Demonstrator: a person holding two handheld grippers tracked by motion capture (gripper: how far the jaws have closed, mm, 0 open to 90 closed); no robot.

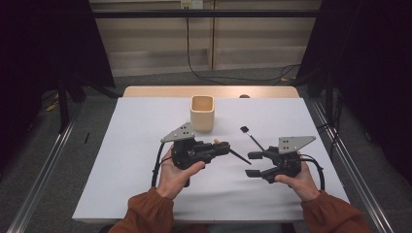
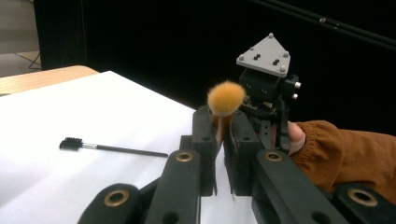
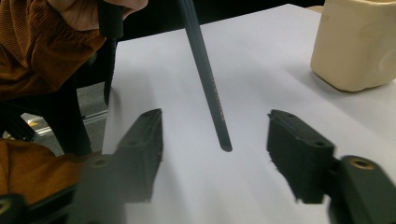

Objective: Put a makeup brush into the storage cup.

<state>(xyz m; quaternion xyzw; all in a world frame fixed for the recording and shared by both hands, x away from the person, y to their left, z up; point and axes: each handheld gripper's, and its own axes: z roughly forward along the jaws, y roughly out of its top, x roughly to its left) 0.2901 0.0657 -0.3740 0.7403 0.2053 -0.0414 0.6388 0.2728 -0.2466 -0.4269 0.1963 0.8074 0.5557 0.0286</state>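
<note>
My left gripper (image 1: 224, 147) is shut on a makeup brush with a fluffy orange head (image 2: 226, 98). The brush's dark handle (image 1: 240, 158) sticks out to the right, toward my right gripper (image 1: 252, 164). In the right gripper view that handle (image 3: 205, 74) slants down and ends in the gap of the right gripper (image 3: 215, 116), whose jaws stand wide open and touch nothing. A small black-headed brush (image 1: 252, 138) lies flat on the white table cover just beyond the right gripper; in the left gripper view the small brush (image 2: 112, 148) lies left of my left gripper (image 2: 222, 121).
A cream square cup (image 1: 202, 113) stands upright behind the left gripper, toward the table's far middle; it is also at the upper right of the right gripper view as the cup (image 3: 357, 44). The white cover (image 1: 136, 160) spans the table. Dark curtains flank both sides.
</note>
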